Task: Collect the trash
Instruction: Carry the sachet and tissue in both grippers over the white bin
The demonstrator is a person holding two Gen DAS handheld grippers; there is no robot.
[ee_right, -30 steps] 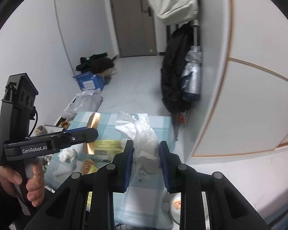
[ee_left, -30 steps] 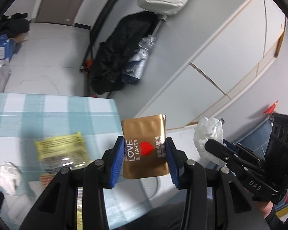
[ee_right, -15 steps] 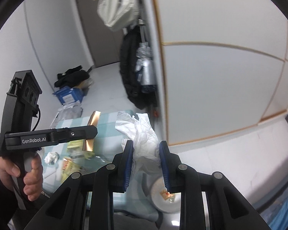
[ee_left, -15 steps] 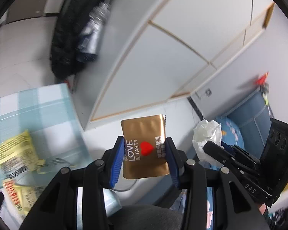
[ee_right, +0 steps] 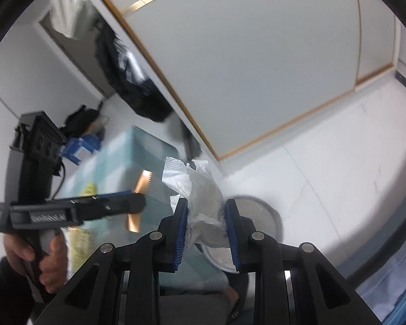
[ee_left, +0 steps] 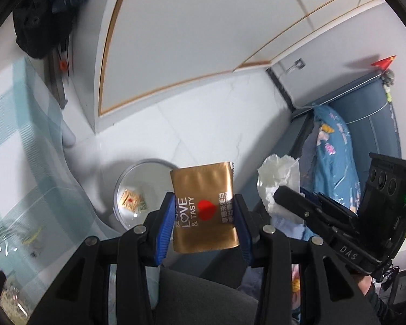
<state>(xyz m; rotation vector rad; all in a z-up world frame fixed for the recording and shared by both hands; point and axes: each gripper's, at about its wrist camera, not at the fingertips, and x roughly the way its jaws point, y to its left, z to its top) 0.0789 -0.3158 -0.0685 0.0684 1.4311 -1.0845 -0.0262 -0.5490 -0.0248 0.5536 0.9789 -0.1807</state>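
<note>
Bin point(ee_left: 127, 178) sits on the floor below and just left of the left gripper point(ee_left: 204, 216), clenched on the gold packet point(ee_left: 203, 189); the right gripper point(ee_right: 207, 223) clamps crumpled tissue point(ee_right: 200, 189) directly over it.

Gold packet point(ee_left: 204, 205), white tissue point(ee_right: 203, 189)

white floor point(ee_left: 203, 124), panelled wall point(ee_left: 192, 32)

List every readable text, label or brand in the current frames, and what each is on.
"LOVE & TASTY", with a red heart: gold packet held in the left tool.
"DAS": body of the right tool, seen from the left wrist.
Small white characters right of the heart on the packet: too small to read.
Lettering on the left tool's body in the right wrist view: blurred, unreadable.
</note>
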